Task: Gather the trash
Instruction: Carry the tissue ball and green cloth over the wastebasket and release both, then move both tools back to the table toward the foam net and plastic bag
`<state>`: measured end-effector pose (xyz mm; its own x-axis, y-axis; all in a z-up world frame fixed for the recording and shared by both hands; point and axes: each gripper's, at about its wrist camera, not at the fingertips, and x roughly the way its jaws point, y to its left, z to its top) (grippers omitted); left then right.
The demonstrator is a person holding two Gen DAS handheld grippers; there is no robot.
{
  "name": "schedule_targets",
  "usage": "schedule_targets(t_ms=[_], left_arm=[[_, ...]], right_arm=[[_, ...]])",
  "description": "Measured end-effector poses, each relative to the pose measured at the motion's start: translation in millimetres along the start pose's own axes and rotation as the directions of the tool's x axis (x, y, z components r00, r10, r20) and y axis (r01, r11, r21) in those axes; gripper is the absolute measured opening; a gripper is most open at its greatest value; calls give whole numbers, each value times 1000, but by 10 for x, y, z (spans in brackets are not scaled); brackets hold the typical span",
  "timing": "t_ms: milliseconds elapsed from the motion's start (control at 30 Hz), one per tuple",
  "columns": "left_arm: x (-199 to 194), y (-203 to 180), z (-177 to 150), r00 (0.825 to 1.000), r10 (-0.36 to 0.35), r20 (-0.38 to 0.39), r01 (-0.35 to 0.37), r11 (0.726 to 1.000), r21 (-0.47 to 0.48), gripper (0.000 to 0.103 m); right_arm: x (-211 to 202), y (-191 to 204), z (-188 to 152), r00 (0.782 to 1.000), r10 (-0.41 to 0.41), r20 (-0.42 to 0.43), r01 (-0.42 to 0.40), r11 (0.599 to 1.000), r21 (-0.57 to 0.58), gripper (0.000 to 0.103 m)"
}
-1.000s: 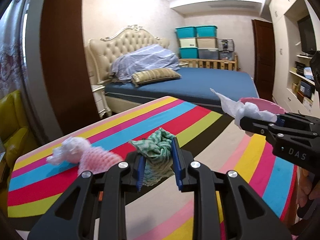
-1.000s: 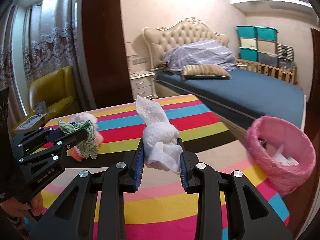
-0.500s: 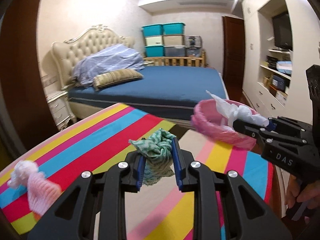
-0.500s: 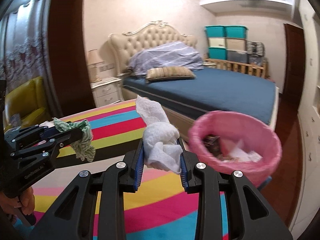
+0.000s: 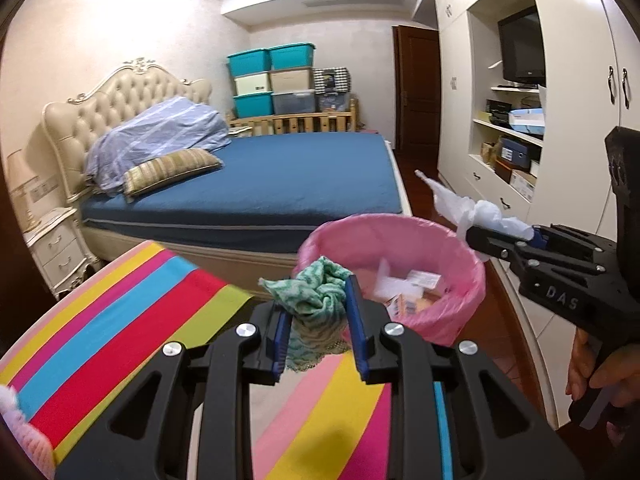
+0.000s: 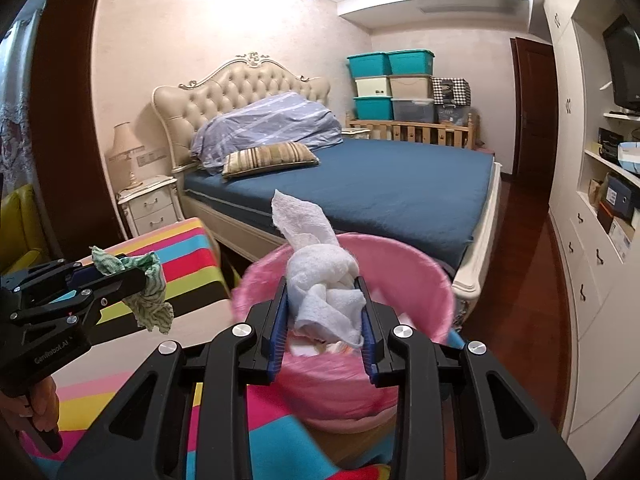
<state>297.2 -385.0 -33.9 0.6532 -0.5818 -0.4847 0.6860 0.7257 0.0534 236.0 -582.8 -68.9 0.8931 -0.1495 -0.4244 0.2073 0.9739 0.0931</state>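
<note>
Left wrist view: left tool (image 5: 316, 316) clenched on green patterned cloth (image 5: 316, 294), poised at near rim of pink-lined bin (image 5: 460, 248). Bin beyond the striped counter (image 5: 120, 312), already holding paper scraps. Right tool seen from the side at right, gripping white tissue wad (image 5: 476, 210) over far rim; "DAS" moulded on its body. Pink fluffy item at lower left edge, blurred, possibly more trash.

Right wrist view: right tool (image 6: 324, 316) clamped on tissue wad (image 6: 324, 280), directly above bin mouth (image 6: 420, 264). Left tool (image 6: 120, 276) at left with cloth dangling over counter edge, short of bin. "GenRobot.AI" printed on its housing.

Step in hand: dropping both pieces. Best carried fully over the opening before letting go; cloth hangs low, so keep it clear of rim; open wide so soft material falls free.
</note>
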Motion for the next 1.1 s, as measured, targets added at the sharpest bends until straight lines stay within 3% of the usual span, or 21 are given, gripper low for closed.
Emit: schedule_targets(t_ms=[367, 433, 500, 533, 567, 767, 1100], left_arm=[[708, -319, 407, 998, -56, 10, 56, 998, -7, 29], [803, -323, 458, 998, -58, 13, 59, 998, -21, 39], [893, -311, 512, 999, -32, 26, 33, 999, -36, 79], [907, -306, 538, 999, -13, 36, 15, 999, -42, 85], [915, -292, 547, 999, 9, 51, -6, 999, -53, 88], [881, -143, 495, 997, 69, 25, -67, 996, -59, 88], [362, 189, 244, 989, 144, 18, -141, 985, -102, 95]], right_arm=[[472, -389, 191, 1000, 11, 0, -11, 1000, -16, 33], [556, -474, 271, 1000, 26, 14, -26, 1000, -10, 36], [604, -542, 336, 999, 22, 23, -22, 1000, -3, 42], [613, -575, 365, 999, 21, 32, -21, 1000, 3, 56], [602, -627, 400, 998, 23, 56, -24, 1000, 20, 62], [425, -687, 432, 994, 9, 106, -13, 999, 35, 64], [42, -443, 212, 996, 18, 91, -22, 999, 42, 64]])
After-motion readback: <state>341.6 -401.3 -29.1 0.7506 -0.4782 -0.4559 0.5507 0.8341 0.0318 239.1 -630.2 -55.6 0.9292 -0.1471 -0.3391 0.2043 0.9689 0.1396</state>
